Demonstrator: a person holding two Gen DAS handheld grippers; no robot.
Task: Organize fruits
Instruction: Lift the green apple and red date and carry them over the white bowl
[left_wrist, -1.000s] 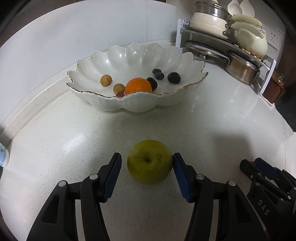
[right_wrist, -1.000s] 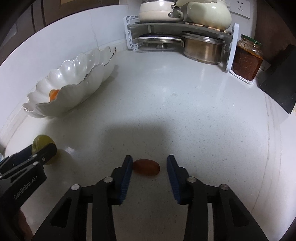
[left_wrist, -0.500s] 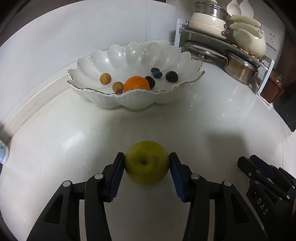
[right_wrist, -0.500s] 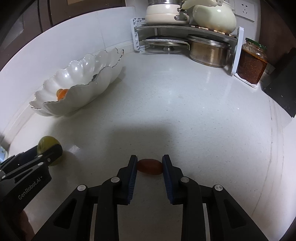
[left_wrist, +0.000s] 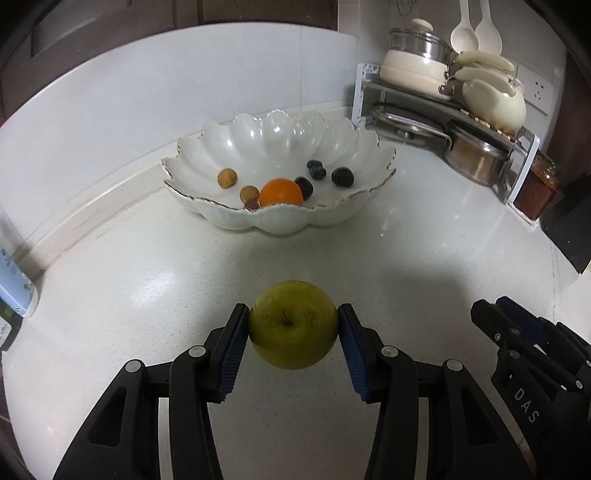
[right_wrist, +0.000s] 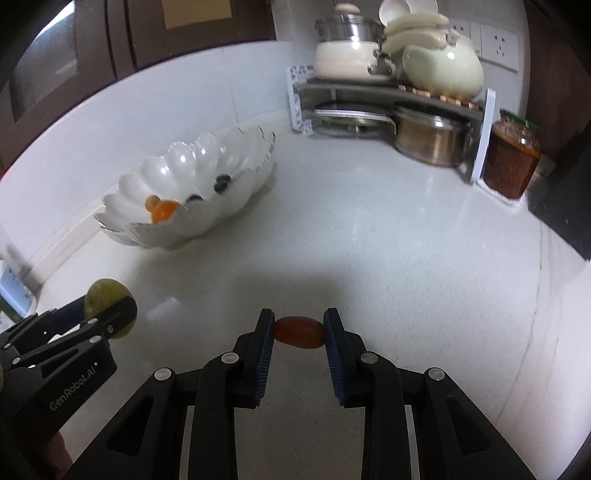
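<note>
Now both fruits are gripped: the left gripper (left_wrist: 293, 328) is clamped on the green apple (left_wrist: 293, 323), its blue pads flat against the apple's two sides, and the right gripper (right_wrist: 299, 331) pinches the small reddish-brown fruit (right_wrist: 298, 331) end to end. Each fruit seems to hang just clear of the worktop (left_wrist: 424, 236), near its front edge, though a last touch cannot be ruled out. The scalloped white bowl (left_wrist: 236, 147) sits toward the back left corner, well apart from both, already holding an orange (left_wrist: 281, 192) and several small dark and tan fruits. To do this step well, each fruit should probably go up above the gilt rim before crossing, one hand at a time so the grippers don't meet. The apple is heavy and smooth and could slip; lowering it onto bare bowl floor beside the orange would spare the small fruits
</note>
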